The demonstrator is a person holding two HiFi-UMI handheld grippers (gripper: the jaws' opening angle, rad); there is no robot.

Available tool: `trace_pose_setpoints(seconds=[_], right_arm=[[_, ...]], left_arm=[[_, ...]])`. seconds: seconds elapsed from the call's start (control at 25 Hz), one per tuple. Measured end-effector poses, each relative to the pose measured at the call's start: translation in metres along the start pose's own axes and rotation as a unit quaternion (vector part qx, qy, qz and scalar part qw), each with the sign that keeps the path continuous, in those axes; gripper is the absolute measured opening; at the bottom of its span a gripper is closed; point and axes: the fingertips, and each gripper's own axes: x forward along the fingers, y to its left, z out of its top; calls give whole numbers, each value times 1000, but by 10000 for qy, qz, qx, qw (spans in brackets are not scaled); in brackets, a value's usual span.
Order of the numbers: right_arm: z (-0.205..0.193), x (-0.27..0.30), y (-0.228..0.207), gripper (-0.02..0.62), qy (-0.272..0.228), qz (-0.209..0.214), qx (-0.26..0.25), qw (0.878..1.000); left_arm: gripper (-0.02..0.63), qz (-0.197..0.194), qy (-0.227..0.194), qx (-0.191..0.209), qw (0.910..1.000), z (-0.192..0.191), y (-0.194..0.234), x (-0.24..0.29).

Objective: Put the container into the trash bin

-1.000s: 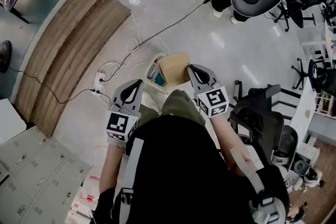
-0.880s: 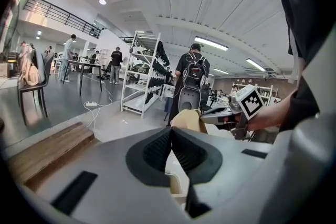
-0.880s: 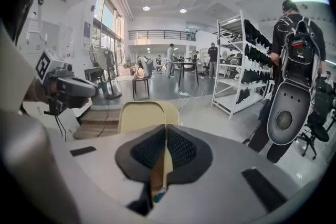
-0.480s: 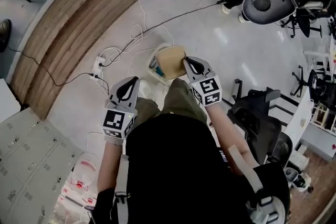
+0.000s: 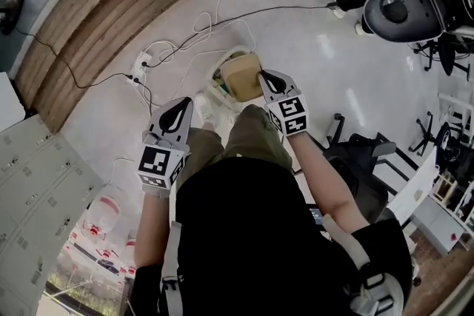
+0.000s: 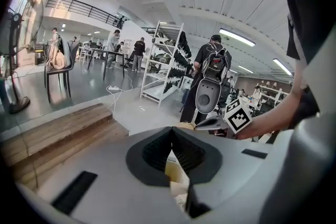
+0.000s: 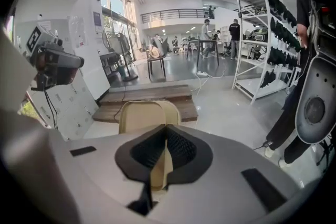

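Your right claw (image 7: 167,128) is pinched shut on one thin wall of the tan takeaway container (image 7: 142,113), with the rest of the box hanging out beyond the jaw tips. In the head view, just above centre, that container (image 5: 241,76) hangs over the mouth of the white-lined trash bin (image 5: 219,67), with the right claw (image 5: 261,75) at its right edge.

A one-sided pinch like this could let the box swing or slip early, so that it lands on the rim instead of inside. The bin already holds rubbish, so the box may perch on top and tip out.

Your left claw (image 6: 171,131), shown left of centre in the head view (image 5: 180,106), is closed on nothing.

Loose white cables (image 5: 185,33) trail across the floor beside the bin, and a careless step there could snag them and jolt it.
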Motion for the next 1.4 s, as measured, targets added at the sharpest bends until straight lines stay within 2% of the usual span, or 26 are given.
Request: trace_pose_setpoints(seconds=[0.36,0.48,1.04,1.4], right_arm=[[-40,50,-16,23,471,408,-106,9980],[-54,67,-20,23,614,506,-145,9967],[-128,136,-32,24,1292,722,-153,9889],[-174,175,-44,23,1714,796,-35,9820]], left_arm=[[9,357,229,-368,9984,-11,-7,18],[9,415,184,-380,9982,-14,-7,23],[9,646,95,-829,9944,-34,-2,42],[9,969,135,-1046,9897,-50,8,45]])
